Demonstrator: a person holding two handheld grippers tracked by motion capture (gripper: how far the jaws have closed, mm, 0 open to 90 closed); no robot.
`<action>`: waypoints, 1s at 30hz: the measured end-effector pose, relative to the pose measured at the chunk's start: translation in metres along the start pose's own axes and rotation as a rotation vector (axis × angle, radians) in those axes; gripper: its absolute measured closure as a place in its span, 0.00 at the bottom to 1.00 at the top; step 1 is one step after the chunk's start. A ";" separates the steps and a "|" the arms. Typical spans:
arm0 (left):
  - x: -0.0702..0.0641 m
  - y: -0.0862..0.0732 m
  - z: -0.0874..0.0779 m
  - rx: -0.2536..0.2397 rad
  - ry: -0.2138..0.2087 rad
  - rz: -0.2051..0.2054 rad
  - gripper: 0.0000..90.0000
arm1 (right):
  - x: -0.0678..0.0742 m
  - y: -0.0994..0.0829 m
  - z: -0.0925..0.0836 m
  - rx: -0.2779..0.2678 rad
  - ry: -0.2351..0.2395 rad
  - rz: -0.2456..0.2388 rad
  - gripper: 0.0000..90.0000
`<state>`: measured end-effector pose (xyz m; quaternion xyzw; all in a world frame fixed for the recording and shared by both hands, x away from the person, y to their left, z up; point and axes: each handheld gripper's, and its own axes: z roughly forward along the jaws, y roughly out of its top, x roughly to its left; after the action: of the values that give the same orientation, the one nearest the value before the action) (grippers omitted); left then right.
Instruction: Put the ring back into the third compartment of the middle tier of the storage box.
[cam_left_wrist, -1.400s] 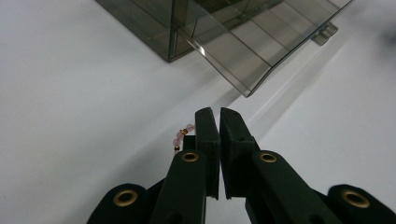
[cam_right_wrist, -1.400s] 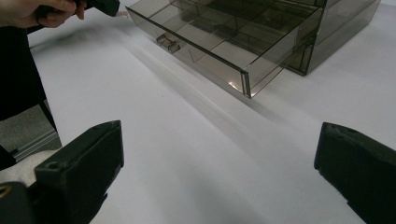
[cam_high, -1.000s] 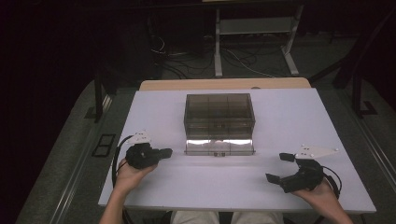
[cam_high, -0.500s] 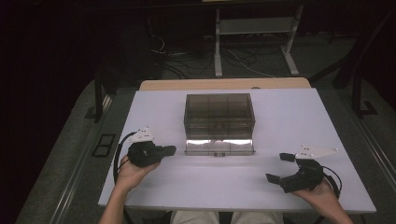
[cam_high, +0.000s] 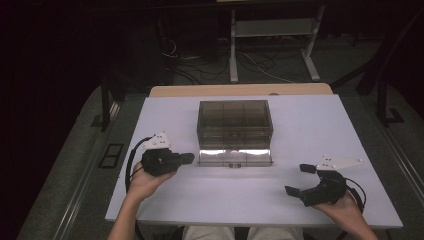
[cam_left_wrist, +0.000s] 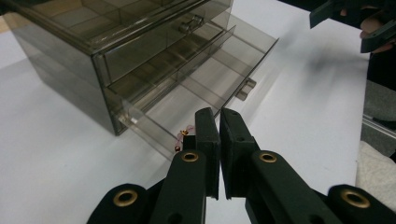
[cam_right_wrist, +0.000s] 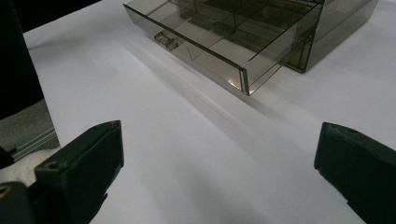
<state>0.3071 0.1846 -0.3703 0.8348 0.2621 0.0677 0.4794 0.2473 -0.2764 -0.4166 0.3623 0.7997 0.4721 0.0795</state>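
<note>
Drawer (cam_left_wrist: 205, 79) stands open just beyond closed left hand-held gripper (cam_left_wrist: 218, 122)

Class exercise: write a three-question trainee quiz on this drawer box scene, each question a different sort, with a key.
1. True or false: the lower drawer of the smoked plastic box is pulled out.
2. Which gripper has its jaws wide apart? A left gripper B right gripper
3. Fill in: the small trinket lies in the drawer's near ____.

Key: 1 true; 2 B; 3 corner.
</note>
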 end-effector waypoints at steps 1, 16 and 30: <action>0.000 0.001 0.001 0.001 -0.001 0.005 0.96 | 0.000 0.000 0.000 0.000 0.000 -0.001 0.01; -0.006 0.018 0.014 0.010 -0.027 0.045 0.96 | 0.000 0.000 0.000 0.000 0.001 -0.001 0.01; -0.011 0.033 0.024 0.027 -0.049 0.084 0.96 | 0.000 0.000 0.000 -0.001 0.002 -0.001 0.01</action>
<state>0.3188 0.1474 -0.3540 0.8528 0.2159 0.0640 0.4712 0.2472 -0.2768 -0.4168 0.3614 0.7998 0.4727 0.0792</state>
